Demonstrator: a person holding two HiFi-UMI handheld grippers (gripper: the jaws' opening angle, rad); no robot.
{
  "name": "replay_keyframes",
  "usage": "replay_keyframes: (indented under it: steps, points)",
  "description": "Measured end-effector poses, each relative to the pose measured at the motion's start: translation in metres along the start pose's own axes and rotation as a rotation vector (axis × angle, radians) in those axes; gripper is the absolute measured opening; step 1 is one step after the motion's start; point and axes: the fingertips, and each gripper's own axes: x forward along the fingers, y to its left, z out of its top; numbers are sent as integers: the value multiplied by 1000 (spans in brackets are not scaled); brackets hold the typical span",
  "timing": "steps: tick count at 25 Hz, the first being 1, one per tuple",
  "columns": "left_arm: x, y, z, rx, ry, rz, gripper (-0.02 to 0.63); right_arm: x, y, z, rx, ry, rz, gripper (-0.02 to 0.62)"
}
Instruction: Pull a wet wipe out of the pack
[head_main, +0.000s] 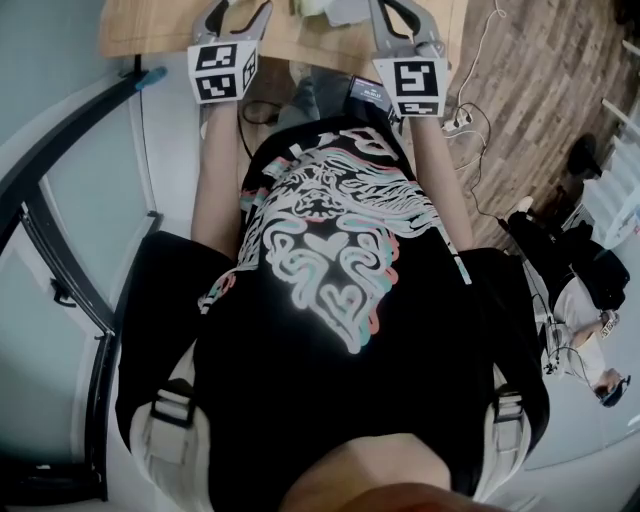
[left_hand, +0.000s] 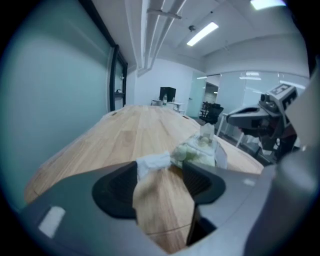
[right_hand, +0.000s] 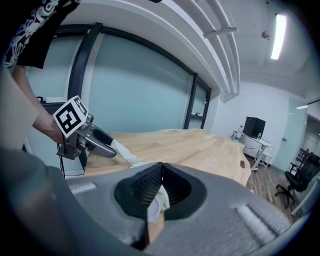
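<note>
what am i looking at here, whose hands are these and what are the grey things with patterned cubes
No robot: a person holds a gripper in each hand. The head view looks down over their shirt at the left gripper and right gripper, each bearing a marker cube, by a wooden table. The other two pictures come from cameras riding on each gripper, looking along its jaws. On the table lies a pack of wet wipes. The left gripper's jaws stand apart, a white wipe at their tips, not squeezed. The right gripper's jaws are together; something white shows behind them, whether pinched I can't tell.
</note>
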Motion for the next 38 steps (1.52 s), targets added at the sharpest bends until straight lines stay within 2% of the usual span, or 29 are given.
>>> replay_keyframes:
  steps: [2, 5, 12, 14, 18, 19, 23, 26, 30, 34, 38]
  points:
    - [-8, 1, 5, 27, -28, 32, 258, -13, 1, 3, 3, -8, -24, 0]
    - [-16, 0, 10, 25, -57, 57, 315, -30, -1, 0, 17, -4, -70, 0]
    - [-39, -8, 24, -12, -118, 44, 318, -64, -6, -1, 77, -3, -153, 0]
    - [-49, -12, 32, 6, -154, 65, 290, -76, -7, 3, 100, -18, -160, 0]
    - [-70, -27, 57, 79, -227, 119, 70, -92, -12, 11, 110, -67, -153, 0]
    - [-76, -34, 64, 91, -242, 118, -11, -97, -13, 12, 112, -77, -149, 0]
    - [-96, -69, 84, 132, -285, 67, -11, -112, -18, 21, 107, -119, -132, 0]
    - [-112, -90, 97, 117, -323, 53, -11, -124, -21, 37, 103, -163, -109, 0]
    - [-133, -127, 101, 82, -338, -6, -11, -148, -16, 40, 214, -173, -86, 0]
    - [-148, -158, 103, 103, -340, 7, -11, -173, -4, 42, 218, -178, -59, 0]
    - [-168, -169, 99, 81, -352, 32, -11, -188, 9, 50, 187, -200, -25, -1]
